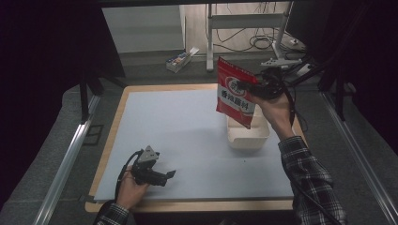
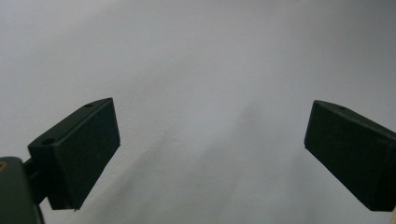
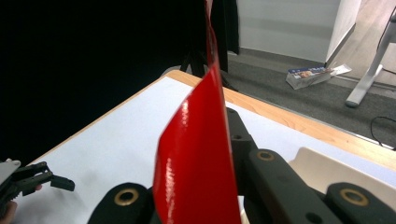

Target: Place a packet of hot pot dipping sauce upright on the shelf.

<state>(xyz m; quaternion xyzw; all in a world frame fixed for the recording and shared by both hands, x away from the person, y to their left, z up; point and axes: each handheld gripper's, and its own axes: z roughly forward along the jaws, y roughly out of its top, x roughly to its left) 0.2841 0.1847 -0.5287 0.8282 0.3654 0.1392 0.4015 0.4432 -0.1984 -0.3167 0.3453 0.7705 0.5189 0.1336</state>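
A red seasoning packet [image 1: 236, 91] is held aloft by the right gripper [image 1: 261, 87], clamped at its edge, above the cream rectangular tray [image 1: 248, 137] at about two o'clock on the table. In the right gripper view the packet [image 3: 198, 158] is seen edge-on between the closed jaws. It is judged light, limp and glossy, so slippery; a sealed edge is the best hold. The left gripper [image 1: 165, 176] rests at seven o'clock with jaws wide and empty. The white mat [image 1: 178, 136] offers open room at nine o'clock; the table's wooden edge [image 1: 187, 205] lies near at six.
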